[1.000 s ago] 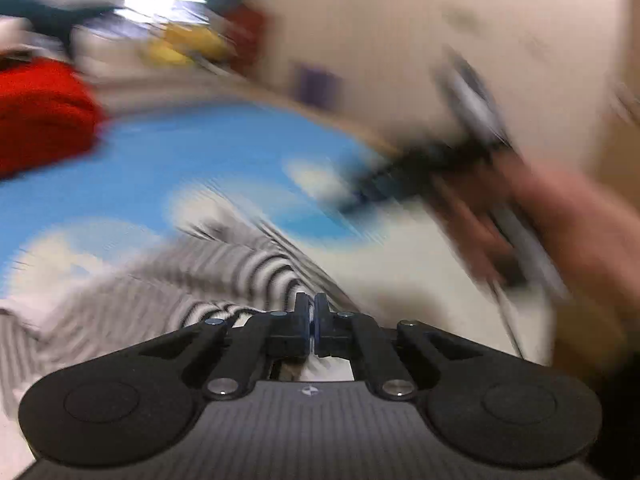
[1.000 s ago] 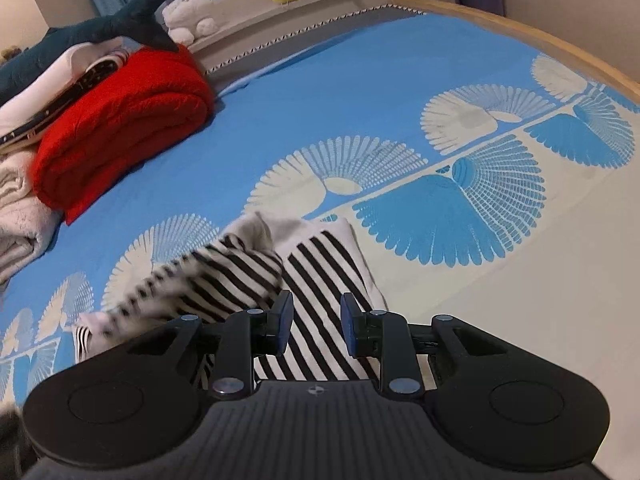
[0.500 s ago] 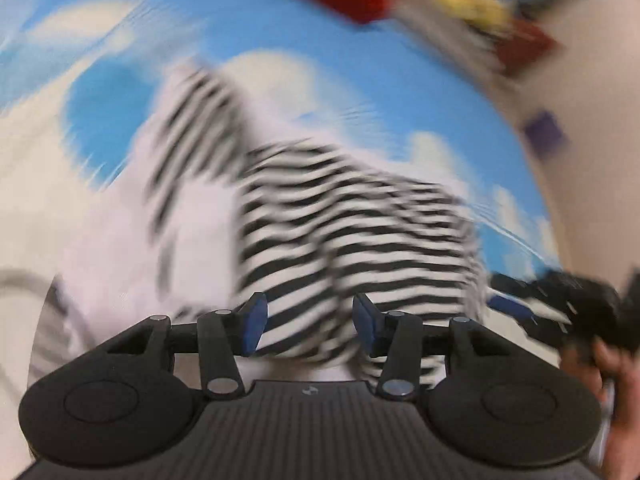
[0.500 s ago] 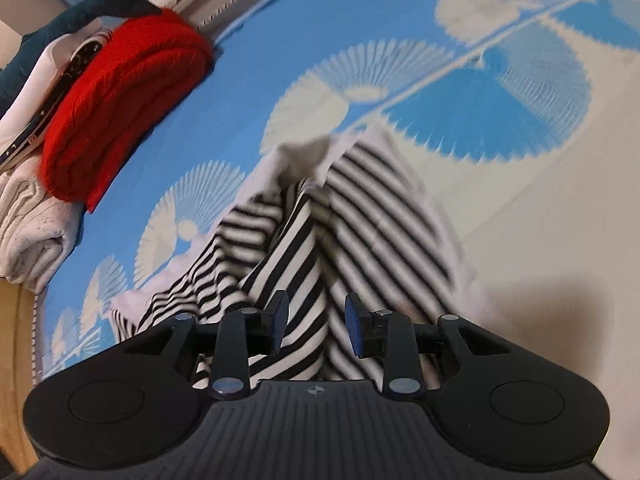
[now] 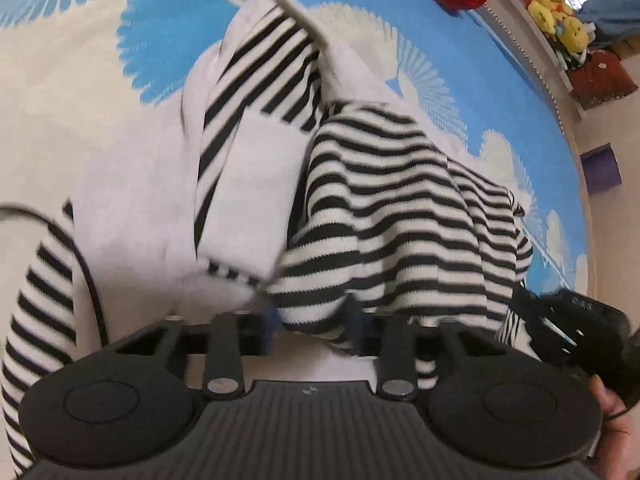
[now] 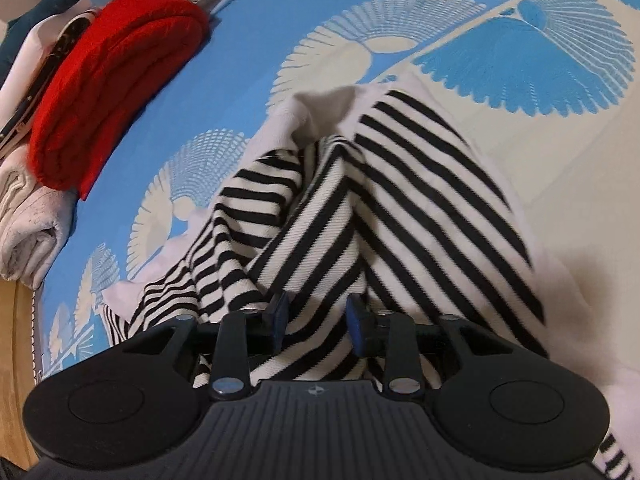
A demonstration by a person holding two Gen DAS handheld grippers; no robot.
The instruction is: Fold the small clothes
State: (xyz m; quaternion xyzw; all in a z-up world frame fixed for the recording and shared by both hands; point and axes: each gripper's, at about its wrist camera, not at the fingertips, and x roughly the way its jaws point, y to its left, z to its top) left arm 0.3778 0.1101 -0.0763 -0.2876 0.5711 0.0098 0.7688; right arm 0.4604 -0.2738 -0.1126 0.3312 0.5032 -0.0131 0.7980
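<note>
A black-and-white striped garment (image 5: 380, 208) lies crumpled on a blue bed cover with white fan prints (image 5: 168, 32). My left gripper (image 5: 312, 326) is open, low over the garment's near edge, with a striped fold lying between its fingers. My right gripper (image 6: 318, 320) is open too, low over the same garment (image 6: 400, 208), with striped cloth between its blue pads (image 6: 357, 322). The right gripper and the hand holding it also show at the right edge of the left wrist view (image 5: 568, 320).
A folded red blanket (image 6: 108, 80) and folded white cloths (image 6: 28, 224) sit at the bed's far left. Yellow plush toys (image 5: 560, 28) line a ledge beyond the bed. A wooden bed edge (image 6: 16, 360) runs along the left. A dark cable (image 5: 86, 276) crosses the garment.
My left gripper has opened and swung down over the garment. My right gripper has stayed open and moved lower and closer onto the striped cloth.
</note>
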